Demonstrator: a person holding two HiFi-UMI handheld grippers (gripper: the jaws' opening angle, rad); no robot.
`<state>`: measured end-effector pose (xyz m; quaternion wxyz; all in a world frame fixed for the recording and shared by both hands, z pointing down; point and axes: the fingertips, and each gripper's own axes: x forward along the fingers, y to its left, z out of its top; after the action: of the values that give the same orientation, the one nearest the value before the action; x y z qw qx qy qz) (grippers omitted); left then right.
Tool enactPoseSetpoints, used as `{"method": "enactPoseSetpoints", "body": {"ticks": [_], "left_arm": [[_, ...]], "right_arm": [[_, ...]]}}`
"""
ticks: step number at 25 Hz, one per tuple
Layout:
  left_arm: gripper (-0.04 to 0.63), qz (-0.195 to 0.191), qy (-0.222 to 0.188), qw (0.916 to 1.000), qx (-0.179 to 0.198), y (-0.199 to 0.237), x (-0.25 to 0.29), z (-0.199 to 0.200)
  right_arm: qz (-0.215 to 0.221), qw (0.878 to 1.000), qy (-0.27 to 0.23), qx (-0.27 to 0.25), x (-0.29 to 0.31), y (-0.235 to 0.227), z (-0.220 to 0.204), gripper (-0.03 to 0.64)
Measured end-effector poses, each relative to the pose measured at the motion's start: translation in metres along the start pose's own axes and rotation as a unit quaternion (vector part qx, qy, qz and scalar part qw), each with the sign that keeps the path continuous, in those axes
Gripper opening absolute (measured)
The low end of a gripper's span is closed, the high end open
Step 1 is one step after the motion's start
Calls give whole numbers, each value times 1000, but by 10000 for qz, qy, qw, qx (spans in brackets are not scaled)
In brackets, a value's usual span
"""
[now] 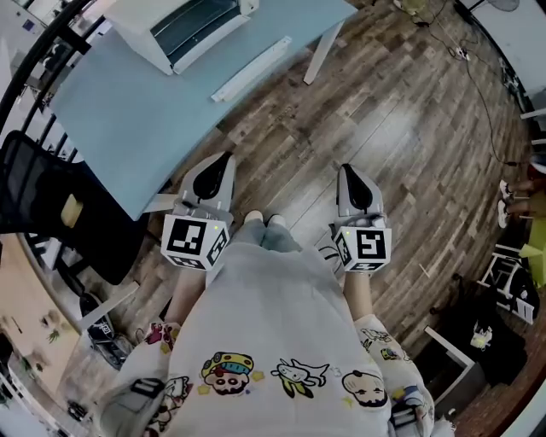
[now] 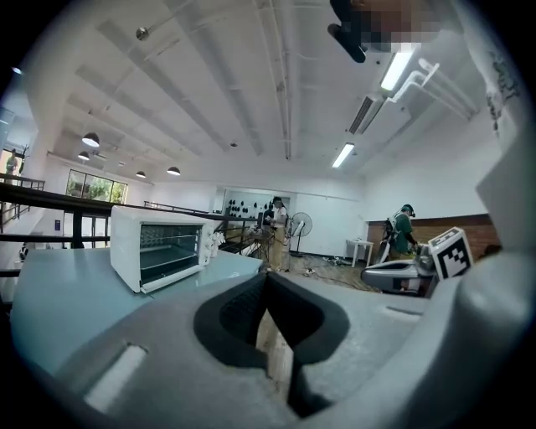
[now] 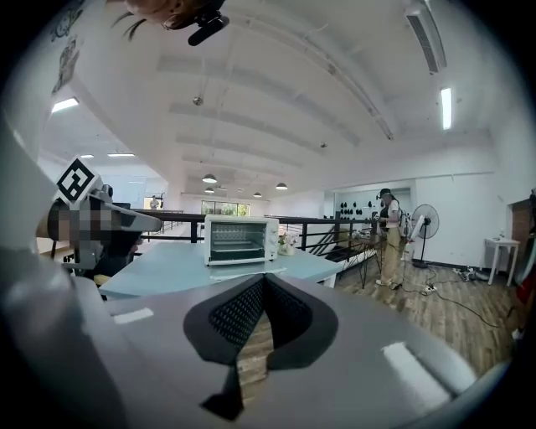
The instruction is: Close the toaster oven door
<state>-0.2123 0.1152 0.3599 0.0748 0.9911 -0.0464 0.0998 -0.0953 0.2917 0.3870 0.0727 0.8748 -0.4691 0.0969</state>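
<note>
The white toaster oven (image 1: 183, 26) stands on the light-blue table (image 1: 128, 119) at the top of the head view. A white bar (image 1: 252, 68) lies on the table in front of it and looks like the handle edge of its lowered door. The oven's racks show in the left gripper view (image 2: 159, 250) and the right gripper view (image 3: 239, 241). My left gripper (image 1: 220, 162) and right gripper (image 1: 348, 171) hang low by the person's waist over the wooden floor, well short of the table. Both are shut and hold nothing (image 2: 268, 276) (image 3: 264, 281).
A black chair (image 1: 51, 205) stands at the table's left corner. A white table leg (image 1: 320, 51) slants to the floor, and a cable (image 1: 478, 85) runs across the boards at the right. People (image 3: 389, 239) and a fan (image 3: 425, 224) stand far off.
</note>
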Motion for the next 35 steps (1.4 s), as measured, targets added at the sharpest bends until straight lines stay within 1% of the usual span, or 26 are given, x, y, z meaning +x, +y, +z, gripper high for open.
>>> {"method": "enactPoseSetpoints", "body": {"ticks": [8, 15, 20, 26, 30, 35], "left_arm": [[0, 172, -120, 9998, -49, -16, -3, -2], [2, 338, -51, 9993, -124, -9, 8, -7], [3, 362, 33, 9992, -161, 13, 34, -6], [33, 256, 92, 9995, -175, 46, 82, 6], [56, 227, 56, 9995, -210, 73, 108, 16], [66, 221, -65, 9996, -166, 106, 135, 33]], "right_arm": [[118, 9998, -154, -24, -10, -18, 5, 11], [301, 9995, -8, 134, 5, -23, -9, 32], [397, 9990, 6, 181, 42, -26, -4, 55], [449, 9988, -95, 171, 100, -35, 17, 74], [497, 9986, -125, 110, 139, -36, 31, 80], [477, 9987, -154, 80, 180, -37, 45, 87]]}}
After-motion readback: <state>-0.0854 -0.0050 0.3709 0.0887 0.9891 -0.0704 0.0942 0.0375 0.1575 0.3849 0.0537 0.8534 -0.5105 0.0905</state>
